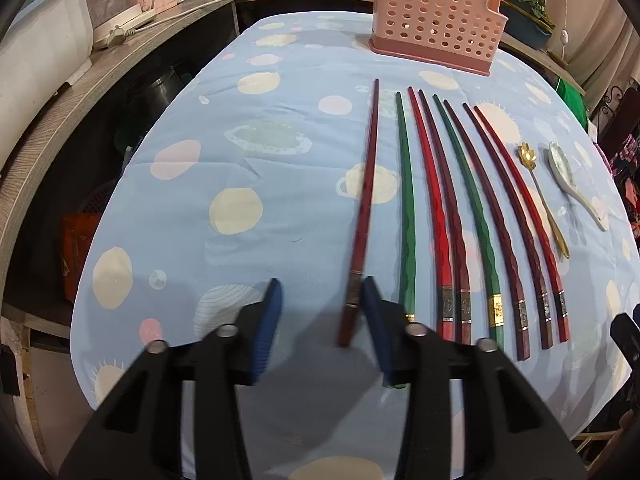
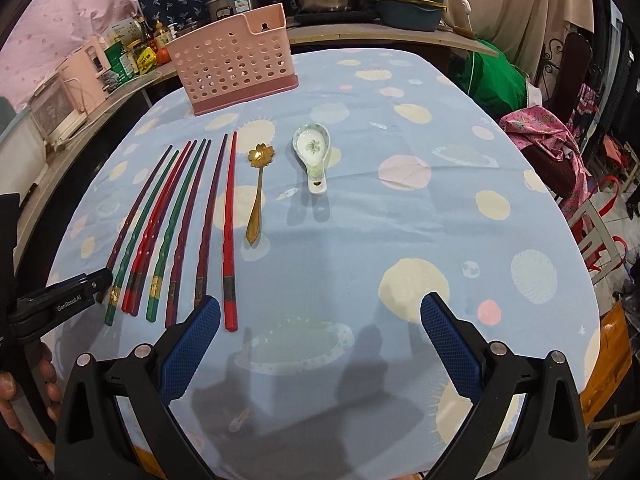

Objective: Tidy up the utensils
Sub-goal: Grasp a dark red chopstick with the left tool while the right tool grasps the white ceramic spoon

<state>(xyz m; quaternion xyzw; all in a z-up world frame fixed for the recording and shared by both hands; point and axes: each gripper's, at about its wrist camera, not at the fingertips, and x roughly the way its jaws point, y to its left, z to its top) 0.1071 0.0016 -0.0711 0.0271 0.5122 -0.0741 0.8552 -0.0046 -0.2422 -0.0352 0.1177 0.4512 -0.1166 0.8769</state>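
Left gripper [image 1: 320, 300] is low over the table [image 1: 248, 152] with its blue-padded fingers [image 1: 269, 320] spread apart, nothing clamped between them. Right gripper [image 2: 320, 316] is even wider, fingers [image 2: 448, 340] splayed, hovering empty. In the right wrist view you can see the person's hand [image 2: 24, 392] wrapped around the left gripper's handle at the frame's edge.

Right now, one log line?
left gripper: open, around dark red chopstick | right gripper: open, idle | pink holder: no utensils visible
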